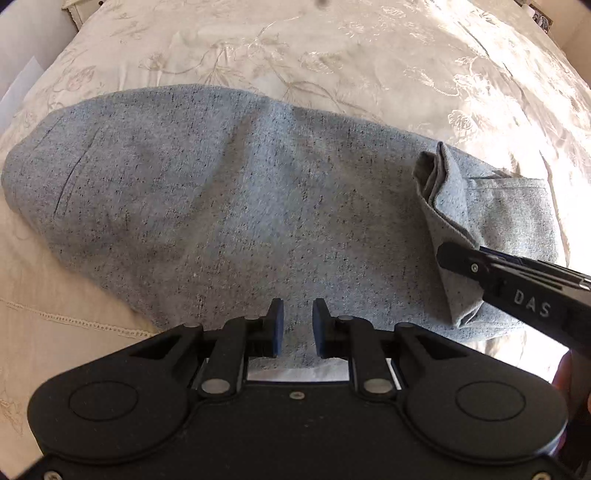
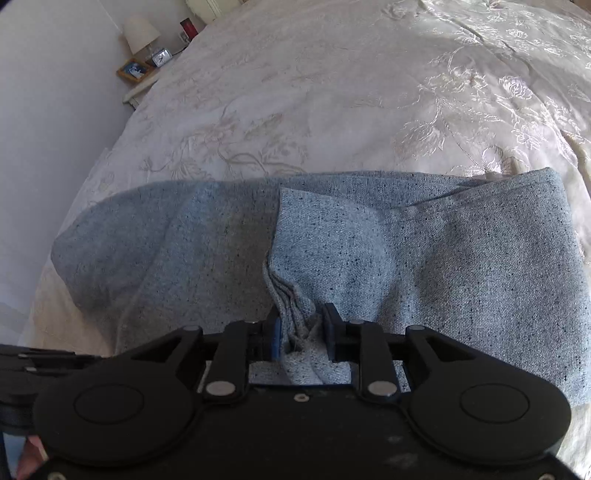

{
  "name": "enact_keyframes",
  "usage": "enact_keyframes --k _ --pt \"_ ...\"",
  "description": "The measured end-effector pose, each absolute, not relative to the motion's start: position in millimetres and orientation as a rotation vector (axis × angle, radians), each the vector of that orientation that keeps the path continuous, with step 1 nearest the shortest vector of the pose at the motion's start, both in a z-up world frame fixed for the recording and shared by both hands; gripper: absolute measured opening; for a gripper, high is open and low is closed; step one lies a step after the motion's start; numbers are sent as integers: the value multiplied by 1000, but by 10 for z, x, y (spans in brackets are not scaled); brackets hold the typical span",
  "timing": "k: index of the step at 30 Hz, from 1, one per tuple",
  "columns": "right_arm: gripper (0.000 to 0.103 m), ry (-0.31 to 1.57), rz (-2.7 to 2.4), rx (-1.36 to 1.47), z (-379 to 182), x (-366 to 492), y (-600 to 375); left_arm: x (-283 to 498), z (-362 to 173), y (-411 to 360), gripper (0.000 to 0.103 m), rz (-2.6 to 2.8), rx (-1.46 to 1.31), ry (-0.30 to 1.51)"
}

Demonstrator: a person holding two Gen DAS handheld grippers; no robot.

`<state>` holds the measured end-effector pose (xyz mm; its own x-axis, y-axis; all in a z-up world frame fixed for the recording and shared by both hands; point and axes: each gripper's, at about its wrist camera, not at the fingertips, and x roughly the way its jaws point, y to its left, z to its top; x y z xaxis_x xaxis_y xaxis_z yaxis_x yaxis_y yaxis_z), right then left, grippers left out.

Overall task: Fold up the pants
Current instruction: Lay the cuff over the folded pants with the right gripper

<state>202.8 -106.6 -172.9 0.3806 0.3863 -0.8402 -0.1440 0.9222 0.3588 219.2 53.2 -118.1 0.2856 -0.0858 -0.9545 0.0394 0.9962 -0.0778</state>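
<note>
Grey-blue speckled pants (image 1: 221,192) lie across the bed, folded lengthwise. My left gripper (image 1: 298,325) hovers over their near edge, its jaws a little apart with nothing between them. My right gripper (image 1: 452,254) comes in from the right at the turned-over leg end (image 1: 439,192), which stands up towards it. In the right wrist view, that leg end (image 2: 325,236) lies doubled back over the pants (image 2: 480,266). Its bunched edge sits loosely between the parted jaws of the right gripper (image 2: 303,325), with a dark sliver beside the right pad (image 2: 330,325).
A cream embroidered bedspread (image 2: 332,92) covers the bed beyond the pants (image 1: 332,55). At the far left, a nightstand (image 2: 135,94) holds a lamp (image 2: 142,33), a small clock (image 2: 162,57) and a photo frame (image 2: 131,70). A white wall (image 2: 44,147) runs along the left.
</note>
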Motion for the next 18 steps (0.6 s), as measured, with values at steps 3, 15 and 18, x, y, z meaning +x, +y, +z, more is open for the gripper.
enact_keyframes --k 3,15,18 --pt "35 1088 376 255 -1581 2000 -1229 2252 -1091 393 25 -119 -46 1243" --pt "40 965 306 403 -1377 2224 -2313 2628 -1164 -172 26 -155 2 1222" --pt "36 1029 250 393 -1545 2465 -2615 2697 -1308 -411 26 -177 55 1235"
